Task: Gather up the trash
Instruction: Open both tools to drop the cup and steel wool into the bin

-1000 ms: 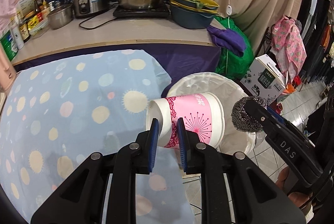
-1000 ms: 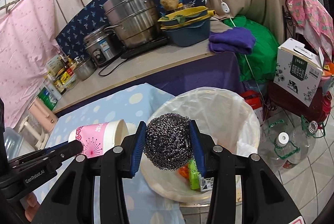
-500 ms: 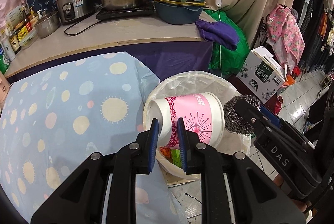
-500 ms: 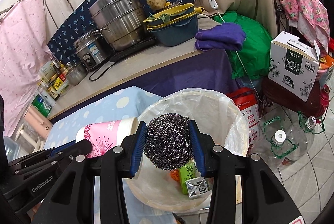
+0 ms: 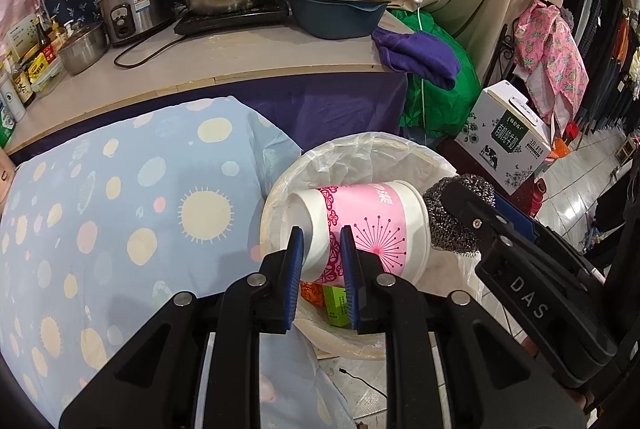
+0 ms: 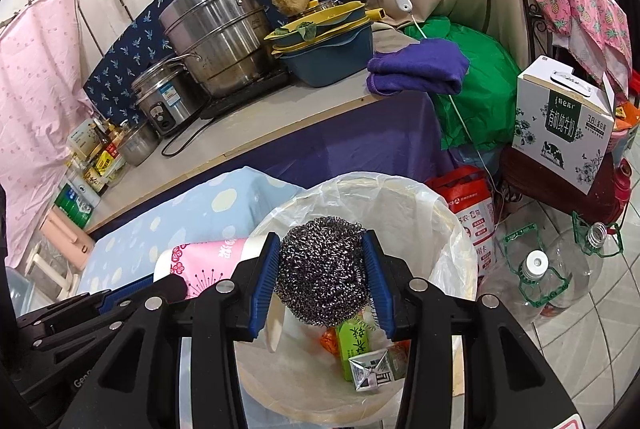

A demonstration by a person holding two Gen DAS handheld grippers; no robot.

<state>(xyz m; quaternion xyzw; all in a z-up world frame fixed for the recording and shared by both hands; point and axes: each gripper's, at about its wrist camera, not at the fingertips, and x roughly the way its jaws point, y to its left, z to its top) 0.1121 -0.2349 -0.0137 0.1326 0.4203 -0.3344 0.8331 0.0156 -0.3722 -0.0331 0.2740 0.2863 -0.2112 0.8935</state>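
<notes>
bin point(image 6: 460, 229): lined, some trash inside, set beside table for drops | cup point(image 5: 372, 217): pink-white, sideways over bin, left gripper point(image 5: 320, 261) jaws clamped on its rim, likely ready to release | scourer point(image 6: 322, 269): steel, squeezed in right gripper point(image 6: 322, 283) above bin | writing: "DAS" on right gripper; cup print unreadable

The left gripper point(image 5: 319, 253) fills the lower middle of its own view, its two blue-padded fingers point(image 5: 295, 261) pointing up the frame and closed to a narrow gap on the paper cup point(image 5: 360, 225), which lies sideways between them. In the right wrist view it enters from the lower left edge. The right gripper point(image 6: 323, 281) sits in the lower centre of its view, fingers wider apart, clamped on both sides of the steel wool ball point(image 6: 322, 279); in the left view it reaches in from the lower right.
</notes>
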